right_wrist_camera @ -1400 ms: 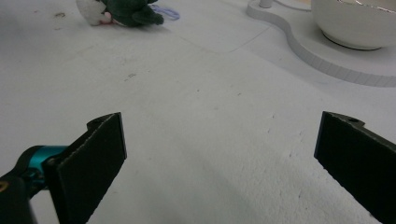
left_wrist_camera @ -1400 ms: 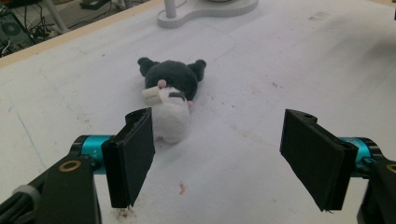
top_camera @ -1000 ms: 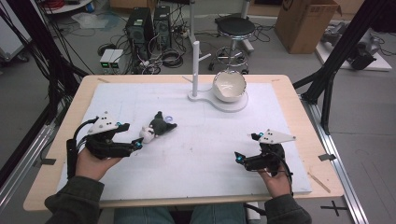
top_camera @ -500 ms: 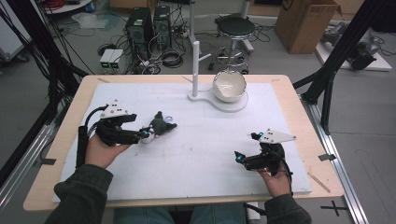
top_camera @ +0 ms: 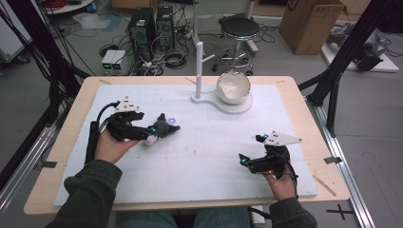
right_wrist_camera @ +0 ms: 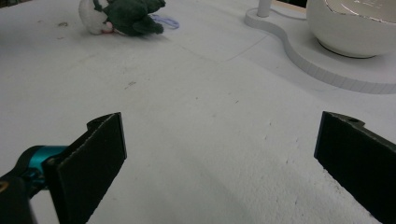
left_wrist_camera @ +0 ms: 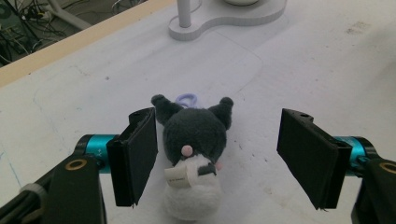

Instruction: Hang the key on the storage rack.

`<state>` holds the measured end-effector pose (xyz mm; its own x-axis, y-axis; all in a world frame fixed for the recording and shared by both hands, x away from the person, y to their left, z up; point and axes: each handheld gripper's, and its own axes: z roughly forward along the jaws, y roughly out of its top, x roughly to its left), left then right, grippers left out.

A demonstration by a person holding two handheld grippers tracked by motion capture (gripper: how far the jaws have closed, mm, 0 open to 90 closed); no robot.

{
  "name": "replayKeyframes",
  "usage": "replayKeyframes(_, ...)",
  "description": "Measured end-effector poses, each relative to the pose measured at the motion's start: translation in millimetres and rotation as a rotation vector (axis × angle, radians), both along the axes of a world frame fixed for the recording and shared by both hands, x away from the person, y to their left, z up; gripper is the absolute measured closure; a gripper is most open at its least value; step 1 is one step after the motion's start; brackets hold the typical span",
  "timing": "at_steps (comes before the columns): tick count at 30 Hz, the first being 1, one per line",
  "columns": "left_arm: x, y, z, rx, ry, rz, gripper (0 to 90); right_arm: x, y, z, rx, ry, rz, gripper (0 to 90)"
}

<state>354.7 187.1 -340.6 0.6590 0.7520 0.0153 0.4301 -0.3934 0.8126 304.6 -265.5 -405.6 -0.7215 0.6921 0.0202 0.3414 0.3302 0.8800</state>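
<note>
Left gripper [left_wrist_camera: 219, 154] | your jaws, just closing, stand apart around plush toy [left_wrist_camera: 196, 158] | soft, light, squashy | pinch its dark head sides.

A person in dark olive-green sleeves and blue jeans carries a black hand-held gripper in each hand, each topped with a pale grey three-cornered plate. The left gripper [top_camera: 151, 133] has flat, rectangular black jaws on teal metal collars, with brass-ringed screw holes in the black arms behind them and a black cable looping back from its body. The right gripper [top_camera: 243, 160] has the same black jaws and teal collar.
</note>
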Motion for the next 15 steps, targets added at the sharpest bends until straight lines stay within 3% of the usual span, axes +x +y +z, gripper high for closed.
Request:
replayKeyframes(6, 7.9, -1.1, -5.8, 0.030, 0.018, -0.009, 30.5, 0.8, -1.1, -0.1, 0.002, -0.007, 0.003, 1.4)
replayKeyframes(15, 16.0, -3.6, -13.2, 0.042, 0.041, -0.016, 30.5, 0.1, -0.5, 0.1, 0.003, -0.004, 0.005, 1.4)
